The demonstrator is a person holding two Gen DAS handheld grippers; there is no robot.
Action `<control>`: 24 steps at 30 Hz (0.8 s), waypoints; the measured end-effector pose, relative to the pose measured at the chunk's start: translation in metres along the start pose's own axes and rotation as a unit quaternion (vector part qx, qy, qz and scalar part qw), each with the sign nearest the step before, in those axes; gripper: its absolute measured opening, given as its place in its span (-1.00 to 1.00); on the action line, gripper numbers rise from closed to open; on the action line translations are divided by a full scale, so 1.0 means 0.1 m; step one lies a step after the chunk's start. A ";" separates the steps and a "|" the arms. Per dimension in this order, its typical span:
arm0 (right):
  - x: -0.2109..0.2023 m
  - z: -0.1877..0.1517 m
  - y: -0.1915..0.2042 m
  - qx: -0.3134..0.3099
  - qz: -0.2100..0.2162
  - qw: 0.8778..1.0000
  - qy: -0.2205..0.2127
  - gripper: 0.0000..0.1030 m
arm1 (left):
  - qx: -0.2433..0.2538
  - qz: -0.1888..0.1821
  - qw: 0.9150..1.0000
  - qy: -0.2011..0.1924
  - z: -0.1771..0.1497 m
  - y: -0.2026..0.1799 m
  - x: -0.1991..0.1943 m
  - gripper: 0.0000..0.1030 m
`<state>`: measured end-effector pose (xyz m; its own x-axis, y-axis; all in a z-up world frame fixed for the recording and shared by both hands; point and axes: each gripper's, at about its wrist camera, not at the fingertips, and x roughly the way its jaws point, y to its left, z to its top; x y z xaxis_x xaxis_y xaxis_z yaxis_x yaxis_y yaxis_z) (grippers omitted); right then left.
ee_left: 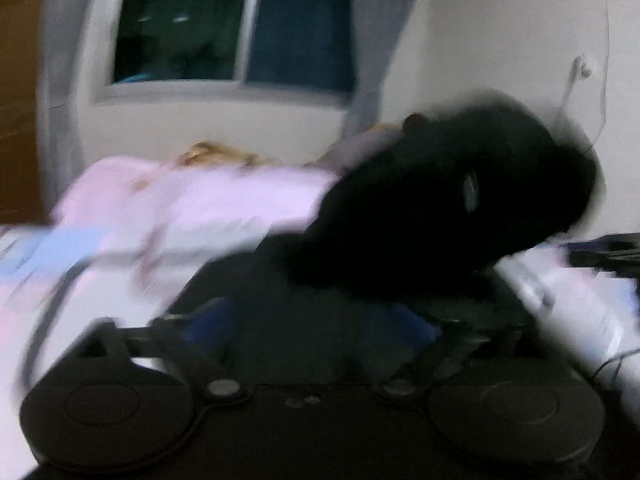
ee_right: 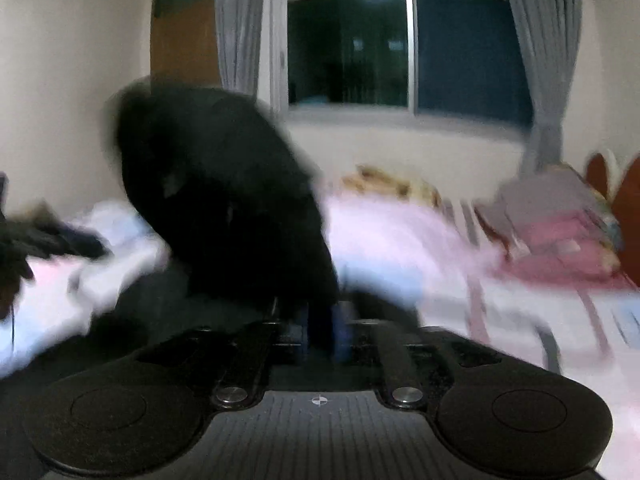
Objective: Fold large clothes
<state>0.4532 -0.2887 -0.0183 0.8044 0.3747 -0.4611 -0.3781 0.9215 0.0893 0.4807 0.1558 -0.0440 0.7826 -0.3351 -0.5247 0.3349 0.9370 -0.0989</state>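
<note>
A black garment (ee_left: 440, 216) billows in mid-air above the bed (ee_left: 208, 204), blurred. It looks like the spread-out step before folding. The left gripper (ee_left: 308, 320) stands wide, nothing pinched; the right gripper (ee_right: 324, 320) is narrower, and I cannot tell whether it grips cloth. Next: let the garment settle flat, then find its edges.

Matt black cloth garment (ee_left: 440, 208), soft pale pink cloth bedding (ee_left: 208, 200), matt black plastic gripper (ee_right: 324, 328)
</note>
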 end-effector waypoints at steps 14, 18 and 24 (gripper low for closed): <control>0.87 0.08 0.72 0.054 -0.042 0.993 0.091 -0.39 | -0.059 -0.009 0.997 0.054 -0.02 -0.75 0.38 -0.29; 1.28 -0.45 0.64 0.059 -0.048 0.983 0.166 -0.39 | -0.055 0.019 0.989 0.135 -0.39 -0.79 0.83 -0.29; 0.86 -0.43 0.50 0.077 -0.036 0.987 0.137 -0.38 | -0.053 0.025 0.991 0.122 -0.45 -0.80 0.58 -0.24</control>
<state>0.4837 -0.2151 -0.0912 0.6648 0.2861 -0.6900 -0.2344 0.9570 0.1709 0.4761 0.0659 -0.1048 0.6417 -0.2671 -0.7190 0.2319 0.9611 -0.1501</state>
